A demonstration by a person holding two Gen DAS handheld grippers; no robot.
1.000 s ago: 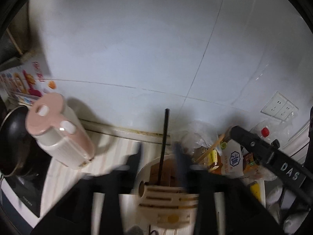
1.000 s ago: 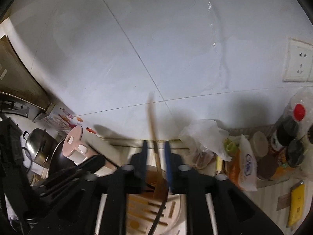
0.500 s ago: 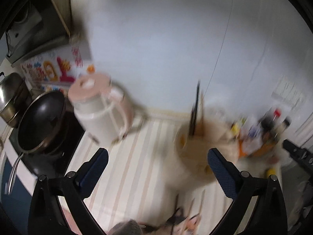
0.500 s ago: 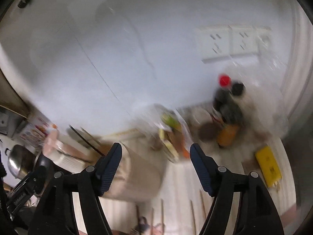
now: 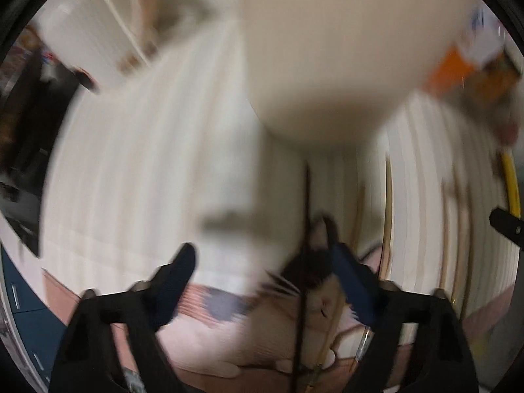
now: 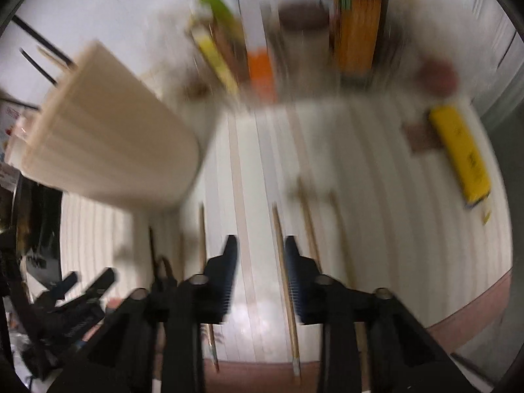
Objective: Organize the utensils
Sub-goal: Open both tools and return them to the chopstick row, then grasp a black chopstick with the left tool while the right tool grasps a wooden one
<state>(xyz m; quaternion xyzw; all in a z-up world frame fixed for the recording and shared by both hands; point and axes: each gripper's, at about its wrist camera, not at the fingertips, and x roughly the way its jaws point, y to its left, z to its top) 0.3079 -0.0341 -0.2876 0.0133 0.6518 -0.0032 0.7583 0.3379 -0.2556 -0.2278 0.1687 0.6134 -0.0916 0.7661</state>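
Both views are motion-blurred. A cream utensil holder (image 5: 330,55) stands on the striped counter; it also shows in the right wrist view (image 6: 104,137) with dark sticks poking from its top. My left gripper (image 5: 262,262) is open and empty, low over the counter before the holder, with a black chopstick (image 5: 306,229) lying just inside its right finger. My right gripper (image 6: 258,245) is open and empty above several wooden chopsticks (image 6: 285,275) lying lengthwise on the counter. The left gripper also shows at the lower left of the right wrist view (image 6: 85,281).
A white and pink kettle (image 5: 98,29) stands at the left. Packets and jars (image 6: 353,23) crowd the back wall. A yellow box (image 6: 461,154) lies at the right. A patterned cloth (image 5: 321,298) lies at the counter's front edge.
Both grippers have tipped down from facing the wall and holder top to facing the counter. The right gripper, shut on a wooden utensil a second ago, is now open and empty.
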